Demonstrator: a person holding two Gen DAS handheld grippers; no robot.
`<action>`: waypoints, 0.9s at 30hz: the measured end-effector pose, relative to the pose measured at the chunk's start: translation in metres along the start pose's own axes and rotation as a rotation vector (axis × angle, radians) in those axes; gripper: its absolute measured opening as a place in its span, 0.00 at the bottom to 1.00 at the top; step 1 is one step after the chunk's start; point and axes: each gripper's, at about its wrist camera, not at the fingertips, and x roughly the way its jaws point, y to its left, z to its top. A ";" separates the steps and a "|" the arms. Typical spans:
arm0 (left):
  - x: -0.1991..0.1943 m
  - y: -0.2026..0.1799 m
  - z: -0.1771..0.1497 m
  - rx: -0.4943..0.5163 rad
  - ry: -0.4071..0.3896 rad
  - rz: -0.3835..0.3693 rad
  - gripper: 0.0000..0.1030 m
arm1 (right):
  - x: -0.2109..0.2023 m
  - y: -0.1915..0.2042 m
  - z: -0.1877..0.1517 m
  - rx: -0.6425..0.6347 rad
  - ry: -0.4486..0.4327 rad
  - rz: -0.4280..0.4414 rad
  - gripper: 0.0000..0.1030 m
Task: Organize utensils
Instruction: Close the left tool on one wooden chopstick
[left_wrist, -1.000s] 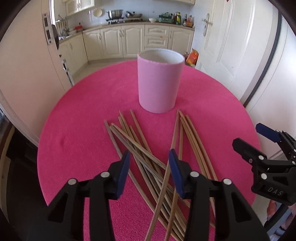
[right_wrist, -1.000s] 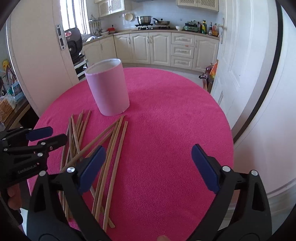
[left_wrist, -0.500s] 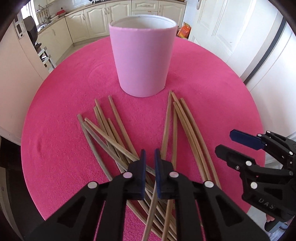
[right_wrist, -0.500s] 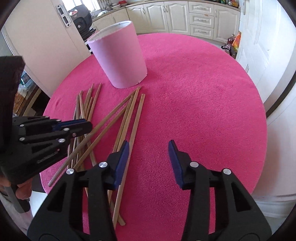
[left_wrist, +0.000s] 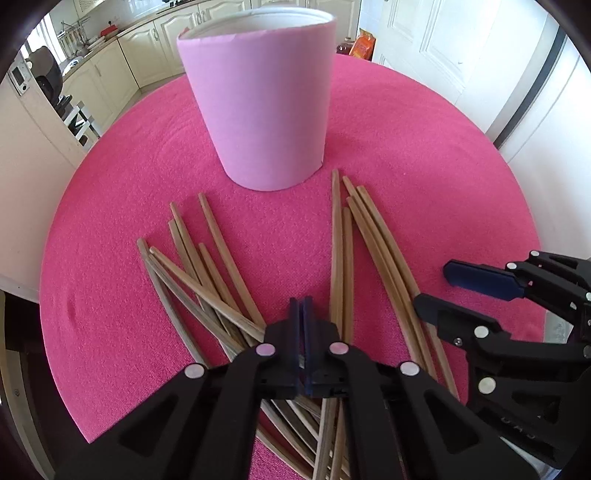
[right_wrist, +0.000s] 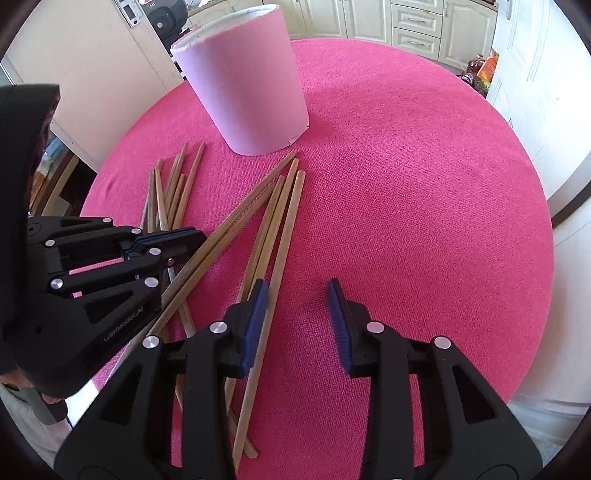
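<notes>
The left gripper (left_wrist: 303, 314) is clamped shut among the chopsticks (left_wrist: 338, 258), whether on one I cannot tell. The right gripper (right_wrist: 295, 317), jaws closing but apart, holds nothing. Next, lift toward the pink cup (left_wrist: 262, 107)

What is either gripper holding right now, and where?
Right gripper: nothing held; its jaws have just been closing, with one chopstick beside a pad, unpinched. Left gripper: shut above the chopstick pile; whether one is pinched cannot be told.
</notes>
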 end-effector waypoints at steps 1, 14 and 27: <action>-0.001 -0.001 -0.001 0.005 0.002 -0.002 0.03 | 0.000 0.003 0.001 -0.010 0.007 -0.014 0.33; -0.018 0.008 -0.003 -0.004 -0.018 -0.067 0.02 | 0.005 0.011 -0.001 -0.053 0.036 -0.085 0.19; -0.018 -0.002 0.003 0.009 -0.006 -0.088 0.03 | 0.003 0.004 -0.001 -0.037 0.039 -0.053 0.19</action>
